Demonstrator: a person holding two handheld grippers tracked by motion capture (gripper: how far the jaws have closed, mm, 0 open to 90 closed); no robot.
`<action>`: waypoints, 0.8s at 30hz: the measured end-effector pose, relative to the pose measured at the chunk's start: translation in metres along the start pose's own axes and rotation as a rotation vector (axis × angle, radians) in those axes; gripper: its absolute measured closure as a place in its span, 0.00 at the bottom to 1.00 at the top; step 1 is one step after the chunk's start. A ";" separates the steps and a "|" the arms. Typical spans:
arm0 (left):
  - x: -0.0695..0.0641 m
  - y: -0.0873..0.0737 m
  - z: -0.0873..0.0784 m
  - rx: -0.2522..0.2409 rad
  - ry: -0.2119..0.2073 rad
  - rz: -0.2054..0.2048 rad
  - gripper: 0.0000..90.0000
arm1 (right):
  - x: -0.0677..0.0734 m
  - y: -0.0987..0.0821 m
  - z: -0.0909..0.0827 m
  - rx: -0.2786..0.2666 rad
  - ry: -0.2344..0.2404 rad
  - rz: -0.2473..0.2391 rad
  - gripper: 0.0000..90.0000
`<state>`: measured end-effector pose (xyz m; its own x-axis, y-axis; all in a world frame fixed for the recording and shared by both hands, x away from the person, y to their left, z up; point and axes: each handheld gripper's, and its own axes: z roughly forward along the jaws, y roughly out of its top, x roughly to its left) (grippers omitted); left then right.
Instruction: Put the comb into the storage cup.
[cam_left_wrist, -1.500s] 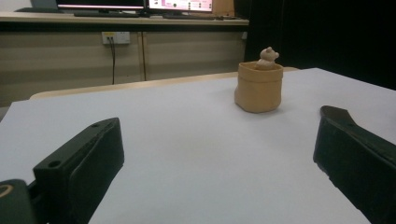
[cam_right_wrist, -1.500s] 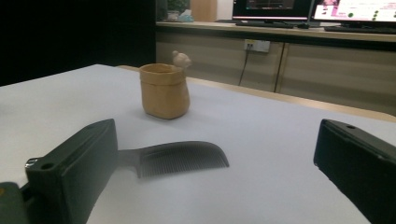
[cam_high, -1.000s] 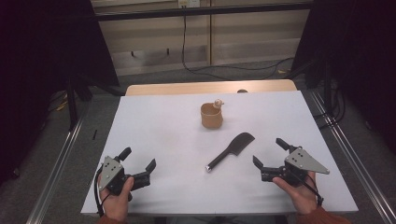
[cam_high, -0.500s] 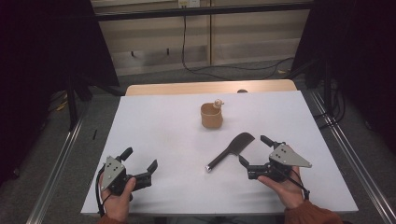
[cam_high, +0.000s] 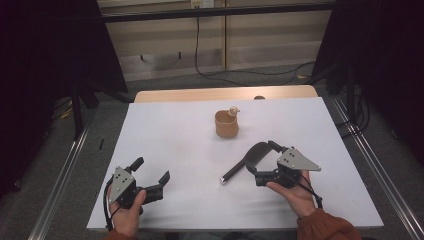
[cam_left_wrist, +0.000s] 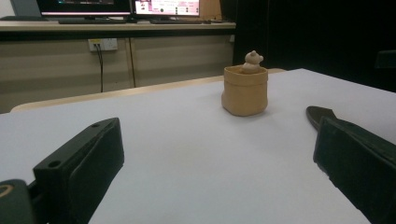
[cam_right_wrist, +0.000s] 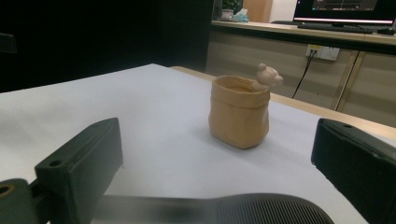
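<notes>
The black spatula (cam_high: 247, 161) lies flat on the white table (cam_high: 175, 135), on the near side of the tan pot (cam_high: 226, 124) and a little toward the person's right, with its broad ribbed blade pointing up toward the pot and its thin handle running down and away from it, ending in a pale tip. The pot, taken as the landmark, stands upright near the middle of the table, and a small bear-shaped figure (cam_high: 233, 110) sits on its rim at the far right side. The right gripper (cam_high: 262, 159) is held in the person's right hand (cam_high: 295, 192), nearer to the person than the pot and to its right, and its jaws are spread wide with the blade of the spatula lying between them; from the high view one jaw sits just past the blade's far edge and the other just beside its near edge, and I cannot tell whether either touches it. In the right gripper view the ribbed blade (cam_right_wrist: 275, 210) shows low between the two parted jaws, with the pot (cam_right_wrist: 239, 111) straight ahead beyond it. The left gripper (cam_high: 152, 170) is held in the left hand (cam_high: 125, 212), well apart from the pot, toward the person and to its left, close to the near edge of the table. Its jaws are also spread apart and grip nothing. In the left gripper view the pot (cam_left_wrist: 244, 89) stands ahead and slightly right, and the dark tip of the spatula (cam_left_wrist: 320, 114) shows on the table behind the right-hand jaw.
</notes>
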<state>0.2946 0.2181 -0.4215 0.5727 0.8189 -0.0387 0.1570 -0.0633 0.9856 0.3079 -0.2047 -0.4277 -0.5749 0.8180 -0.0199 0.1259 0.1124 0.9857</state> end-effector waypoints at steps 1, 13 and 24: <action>0.000 0.000 0.000 0.000 0.000 0.000 0.02 | 0.001 0.002 0.004 -0.003 0.006 -0.003 0.04; 0.001 0.000 0.001 0.010 0.001 0.012 0.02 | 0.005 0.012 0.030 -0.013 0.035 0.001 0.06; 0.002 -0.001 0.001 0.009 0.003 0.008 0.02 | 0.009 0.010 0.051 0.000 0.058 0.000 0.18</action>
<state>0.2962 0.2198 -0.4225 0.5713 0.8202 -0.0304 0.1597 -0.0747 0.9843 0.3454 -0.1678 -0.4263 -0.6207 0.7840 -0.0101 0.1258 0.1123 0.9857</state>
